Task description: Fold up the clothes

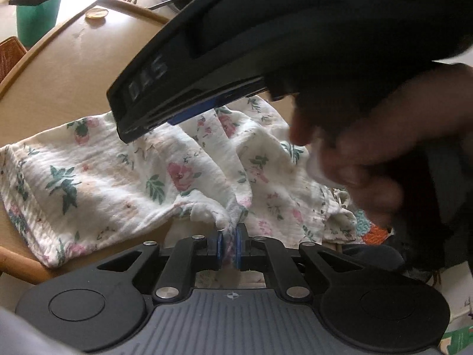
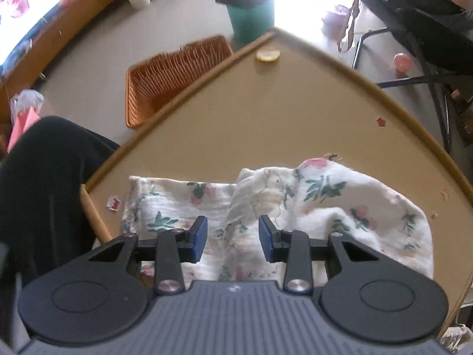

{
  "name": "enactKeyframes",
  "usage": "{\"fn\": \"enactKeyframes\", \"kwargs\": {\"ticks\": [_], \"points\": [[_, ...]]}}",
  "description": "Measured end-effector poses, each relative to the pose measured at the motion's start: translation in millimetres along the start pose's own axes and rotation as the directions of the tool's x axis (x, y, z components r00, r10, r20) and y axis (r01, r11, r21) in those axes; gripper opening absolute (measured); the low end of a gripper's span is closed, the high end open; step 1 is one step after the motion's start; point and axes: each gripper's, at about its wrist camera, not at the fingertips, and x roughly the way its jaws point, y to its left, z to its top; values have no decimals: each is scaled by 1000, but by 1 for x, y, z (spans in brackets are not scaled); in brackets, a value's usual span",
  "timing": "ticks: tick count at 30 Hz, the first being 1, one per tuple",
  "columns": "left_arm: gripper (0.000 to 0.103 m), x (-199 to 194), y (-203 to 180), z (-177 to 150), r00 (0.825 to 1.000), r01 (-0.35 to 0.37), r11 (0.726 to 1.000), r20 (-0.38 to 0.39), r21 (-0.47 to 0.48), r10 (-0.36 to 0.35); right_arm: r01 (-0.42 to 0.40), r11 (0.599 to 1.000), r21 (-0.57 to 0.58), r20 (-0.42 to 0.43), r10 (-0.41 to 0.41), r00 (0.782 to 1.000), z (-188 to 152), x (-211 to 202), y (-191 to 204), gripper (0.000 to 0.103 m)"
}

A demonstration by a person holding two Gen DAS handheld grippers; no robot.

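Observation:
A white garment with pink flowers and green leaves (image 1: 124, 177) lies rumpled on the tan table (image 1: 74, 68). My left gripper (image 1: 229, 247) is shut on a bunched edge of this floral cloth at the near side of the table. The right gripper's black body and the hand holding it (image 1: 369, 153) hang over the cloth in the left wrist view. In the right wrist view the right gripper (image 2: 232, 238) stands open just above the floral garment (image 2: 310, 201), with a raised fold of fabric showing between its blue pads and no contact visible.
The table (image 2: 266, 112) has a raised wooden rim and a round yellow disc (image 2: 267, 55) at its far corner. An orange wicker basket (image 2: 171, 77) and a green bin (image 2: 251, 17) stand on the floor beyond. A person's dark-clothed leg (image 2: 44, 192) is at the left.

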Motion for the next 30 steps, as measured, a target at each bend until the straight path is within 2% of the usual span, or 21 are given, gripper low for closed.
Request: {"fn": "enactKeyframes", "kwargs": {"ticks": [4,9,14,16,21,24,30], "points": [[8,4,3,0,1000,1,1000,-3,-10,-1,38,999,-3,-54,-38,998,3,15,0,36],[8,9,-1,0,1000,-11,1000,-4,23,11,61,997,-47,-112,-66,992,2,27,5,31],[8,14,-2,0,1000,-11,1000,-15,20,11,87,989,-121,-139,-104,985,-1,29,12,5],[8,15,-3,2,1000,-6,1000,-19,20,7,106,983,-153,-146,-129,981,-2,27,14,4],[8,1,-9,13,999,53,998,15,-22,-53,110,978,-177,-123,-133,983,-1,-8,12,4],[8,-16,-19,25,997,52,998,61,18,-53,140,967,-215,-116,-167,979,5,-35,13,4],[8,-70,-14,60,986,68,997,151,20,-70,206,933,-295,-96,-244,965,31,-75,24,4]]}}
